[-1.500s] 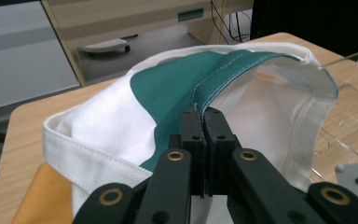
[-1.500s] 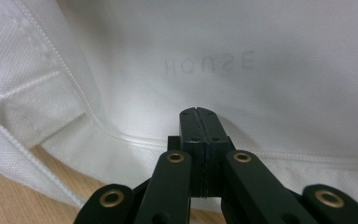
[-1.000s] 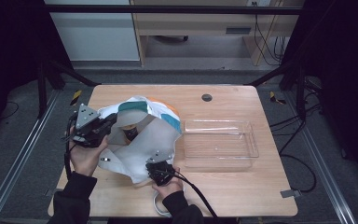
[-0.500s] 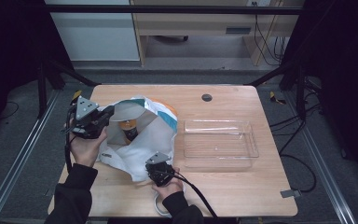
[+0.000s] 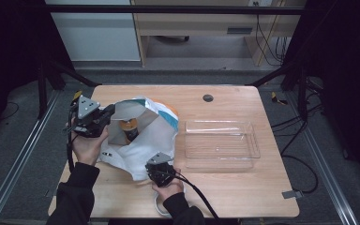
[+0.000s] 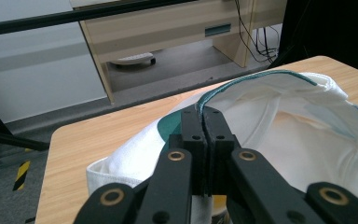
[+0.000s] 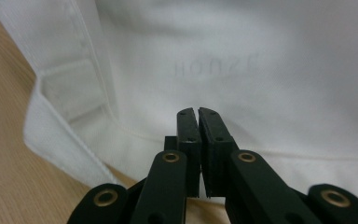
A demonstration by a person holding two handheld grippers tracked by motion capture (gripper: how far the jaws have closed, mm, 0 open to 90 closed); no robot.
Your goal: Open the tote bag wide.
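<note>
Tote bag [image 5: 145,136] is lying left of centre on the table [image 5: 243,197], its mouth now lifted higher than a second ago, opening toward upper left, long axis running diagonally. Left gripper [image 5: 108,114] is clamping the teal-edged rim; right gripper [image 5: 157,174] is pinching the bottom hem.

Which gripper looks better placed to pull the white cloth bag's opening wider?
Left. The left gripper pinches the white cloth bag at its teal-edged rim; the right gripper sits low by the bottom seam.
</note>
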